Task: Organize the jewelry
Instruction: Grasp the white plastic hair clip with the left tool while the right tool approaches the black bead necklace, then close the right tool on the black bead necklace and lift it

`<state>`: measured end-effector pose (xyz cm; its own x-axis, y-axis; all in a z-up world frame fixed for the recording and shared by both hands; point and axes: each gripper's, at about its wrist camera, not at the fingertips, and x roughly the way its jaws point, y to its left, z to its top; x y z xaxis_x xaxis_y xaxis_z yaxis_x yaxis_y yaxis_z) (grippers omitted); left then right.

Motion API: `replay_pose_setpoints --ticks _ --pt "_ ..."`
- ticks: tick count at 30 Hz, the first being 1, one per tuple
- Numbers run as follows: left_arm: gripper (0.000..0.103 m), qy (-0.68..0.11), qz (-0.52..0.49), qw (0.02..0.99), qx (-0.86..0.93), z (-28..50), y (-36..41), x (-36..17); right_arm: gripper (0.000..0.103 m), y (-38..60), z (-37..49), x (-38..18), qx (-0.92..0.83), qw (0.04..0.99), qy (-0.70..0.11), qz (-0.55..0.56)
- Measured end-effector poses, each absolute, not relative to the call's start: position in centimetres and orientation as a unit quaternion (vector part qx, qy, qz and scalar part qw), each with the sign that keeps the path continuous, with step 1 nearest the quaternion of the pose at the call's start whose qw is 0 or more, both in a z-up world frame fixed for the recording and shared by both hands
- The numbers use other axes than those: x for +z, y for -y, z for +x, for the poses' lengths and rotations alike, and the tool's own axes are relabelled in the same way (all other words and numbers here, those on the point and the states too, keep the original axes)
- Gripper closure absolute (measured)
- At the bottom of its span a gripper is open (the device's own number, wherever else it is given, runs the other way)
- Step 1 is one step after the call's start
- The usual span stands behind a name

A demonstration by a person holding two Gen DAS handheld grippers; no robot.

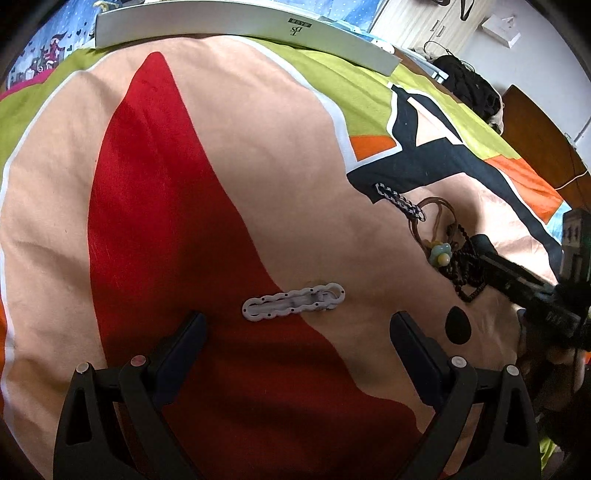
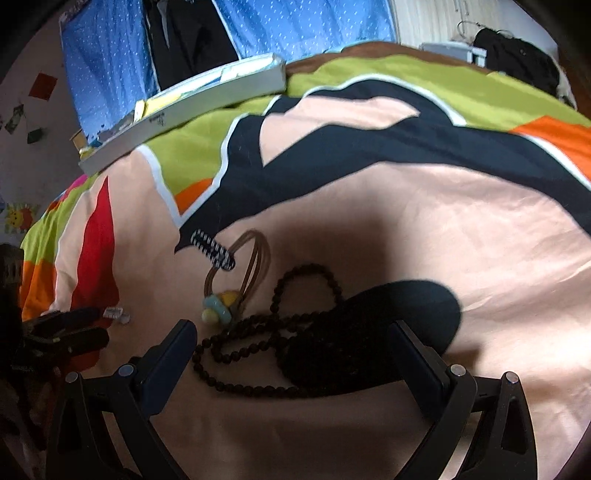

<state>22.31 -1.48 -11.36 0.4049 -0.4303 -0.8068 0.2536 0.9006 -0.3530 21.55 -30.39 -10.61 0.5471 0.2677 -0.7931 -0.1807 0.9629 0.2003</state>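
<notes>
Your left gripper (image 1: 297, 325) hangs low over the patterned bedspread (image 1: 229, 166), jaws spread wide, nothing between them. The white hair clip (image 1: 293, 303) lies flat on the cloth just ahead of the fingertips, roughly centred in the gap, straddling the edge where the red patch meets the pink.

Key relation: the clip's long axis runs side to side, nearly parallel to the line joining your two fingertips. Closing as you stand would press it end to end, and it looks likely to skid or buckle. My judgement: turn the wrist about a quarter turn so the pads meet its long flanks, then lower.

Your right gripper (image 2: 291, 328) is also spread open and empty, sitting over the dark bead strand (image 2: 258, 343), which lies in loose loops directly between and ahead of its fingers. Beyond the beads sit the brown cord loops with a pastel flower charm (image 2: 218, 306) and a black-and-white checked clip (image 2: 214, 249), all close together, partly overlapping.

Nearness: the left tool owns the white clip; the right tool owns the bead pile. The two piles are apart, with bare cloth between.

The long white box (image 1: 236, 26) rests at the far edge of the bed, well apart from both tools. Whether it is the destination I cannot tell.
</notes>
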Motion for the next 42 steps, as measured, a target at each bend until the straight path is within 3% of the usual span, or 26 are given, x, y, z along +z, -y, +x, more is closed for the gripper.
replay_pose_setpoints --ticks 15,18,22,25,28,30,31,33,35,40,42 --pt "0.007 -0.507 -0.037 0.838 -0.200 22.2 2.2 -11.9 0.000 29.4 21.6 -12.3 0.157 0.861 -0.482 0.049" --pt "0.012 -0.502 -0.033 0.842 -0.195 22.3 2.3 -12.0 0.000 29.6 21.5 -12.3 0.154 0.863 -0.478 0.050" --pt "0.026 -0.496 -0.034 0.847 -0.187 22.4 2.1 -12.0 0.000 29.6 21.3 -12.2 0.155 0.866 -0.472 0.053" --pt "0.037 -0.493 -0.037 0.851 -0.179 22.4 1.8 -12.0 0.006 29.5 21.1 -12.2 0.158 0.868 -0.467 0.053" --pt "0.049 -0.491 -0.035 0.853 -0.173 22.4 1.8 -12.0 0.022 29.0 21.1 -12.0 0.166 0.869 -0.463 0.055" --pt "0.053 -0.491 -0.031 0.853 -0.173 22.3 1.9 -11.9 0.040 28.6 21.0 -12.0 0.177 0.867 -0.463 0.056" --pt "0.062 -0.492 -0.024 0.853 -0.172 22.3 2.0 -11.9 0.045 28.4 20.9 -12.0 0.182 0.866 -0.463 0.055" --pt "0.076 -0.493 -0.004 0.853 -0.170 22.1 2.5 -11.8 0.066 27.8 20.7 -12.0 0.193 0.863 -0.464 0.051" --pt "0.087 -0.495 0.009 0.851 -0.173 21.9 2.8 -11.7 0.076 27.2 20.6 -12.0 0.200 0.862 -0.464 0.047" --pt "0.092 -0.494 0.009 0.851 -0.180 21.8 2.8 -11.8 0.084 26.8 19.9 -11.8 0.207 0.862 -0.460 0.051" --pt "0.100 -0.496 -0.003 0.849 -0.185 21.8 2.5 -11.8 0.087 26.8 19.5 -11.6 0.210 0.863 -0.456 0.056"
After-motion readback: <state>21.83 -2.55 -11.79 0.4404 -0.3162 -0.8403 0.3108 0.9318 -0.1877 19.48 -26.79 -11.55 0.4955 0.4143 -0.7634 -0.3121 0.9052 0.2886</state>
